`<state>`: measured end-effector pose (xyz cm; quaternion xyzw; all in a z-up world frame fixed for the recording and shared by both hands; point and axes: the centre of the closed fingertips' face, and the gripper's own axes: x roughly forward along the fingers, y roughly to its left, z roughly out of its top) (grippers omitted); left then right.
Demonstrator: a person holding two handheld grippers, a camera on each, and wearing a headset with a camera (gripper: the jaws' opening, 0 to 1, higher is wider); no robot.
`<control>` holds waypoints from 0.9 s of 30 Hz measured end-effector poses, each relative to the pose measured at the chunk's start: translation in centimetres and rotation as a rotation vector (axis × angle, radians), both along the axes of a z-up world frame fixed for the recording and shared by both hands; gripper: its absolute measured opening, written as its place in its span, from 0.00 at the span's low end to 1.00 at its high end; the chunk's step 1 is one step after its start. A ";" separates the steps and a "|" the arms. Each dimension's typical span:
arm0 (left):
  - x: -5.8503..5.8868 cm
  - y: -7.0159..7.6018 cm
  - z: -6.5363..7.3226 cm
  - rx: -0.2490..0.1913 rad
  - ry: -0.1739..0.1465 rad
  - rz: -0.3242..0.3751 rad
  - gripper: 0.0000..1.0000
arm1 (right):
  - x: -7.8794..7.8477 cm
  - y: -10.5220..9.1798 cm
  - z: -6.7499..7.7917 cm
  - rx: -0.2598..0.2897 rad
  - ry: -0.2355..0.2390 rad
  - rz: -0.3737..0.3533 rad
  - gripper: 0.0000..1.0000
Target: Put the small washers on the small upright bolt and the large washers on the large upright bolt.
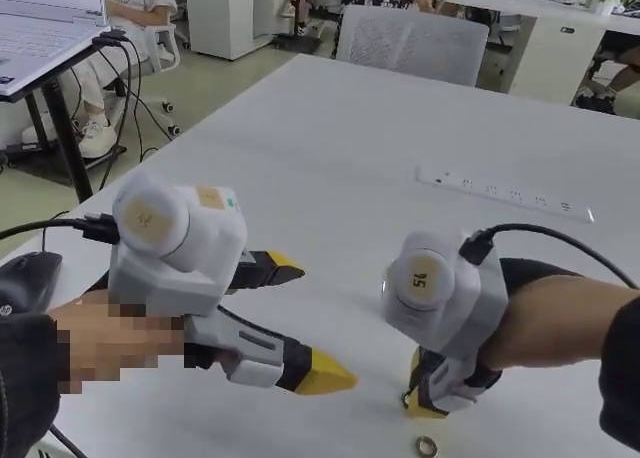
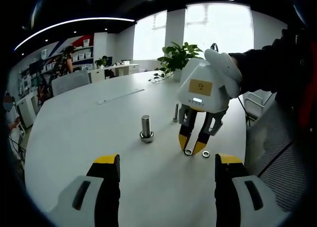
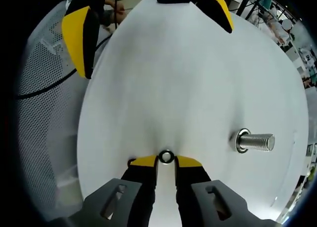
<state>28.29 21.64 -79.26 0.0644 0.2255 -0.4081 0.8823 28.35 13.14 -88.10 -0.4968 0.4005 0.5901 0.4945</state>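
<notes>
My right gripper (image 1: 420, 406) points straight down at the white table (image 1: 330, 148), and its yellow tips are shut on a washer (image 3: 166, 156) that lies flat on the surface. The left gripper view shows that washer (image 2: 188, 151) between the right gripper's (image 2: 193, 146) tips and a second loose washer (image 2: 205, 153) just beside them. That second washer (image 1: 427, 445) lies near the table's front edge. The large upright bolt (image 2: 145, 128) has a washer around its base; the small upright bolt (image 2: 176, 113) stands behind the right gripper. My left gripper (image 1: 312, 323) hovers open and holds nothing.
A white power strip (image 1: 505, 193) lies across the far right of the table, and a grey chair (image 1: 412, 43) stands at the far end. A side desk with a laptop (image 1: 45, 23) and cables is on the left. A black mouse (image 1: 25, 278) sits by my left hand.
</notes>
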 end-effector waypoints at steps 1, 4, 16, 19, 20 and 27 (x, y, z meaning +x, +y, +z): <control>0.0 -0.1 0.0 0.001 -0.001 -0.002 0.78 | 0.0 0.0 0.0 0.002 0.000 -0.001 0.15; -0.1 -0.1 0.0 0.004 0.000 -0.004 0.78 | 0.0 0.0 0.0 0.005 0.004 -0.007 0.14; -0.3 -0.3 0.0 0.013 0.007 -0.014 0.78 | 0.1 -0.1 0.1 0.001 0.012 -0.016 0.14; -0.3 -0.3 -0.1 0.017 0.008 -0.016 0.78 | 0.2 -0.2 0.1 0.000 0.009 -0.015 0.13; -0.3 -0.3 -0.1 0.016 0.007 -0.017 0.78 | 0.2 -0.3 0.1 -0.001 0.005 -0.013 0.13; -0.3 -0.6 -0.2 0.022 0.010 -0.028 0.78 | 0.5 -0.9 0.1 -0.012 0.005 -0.024 0.13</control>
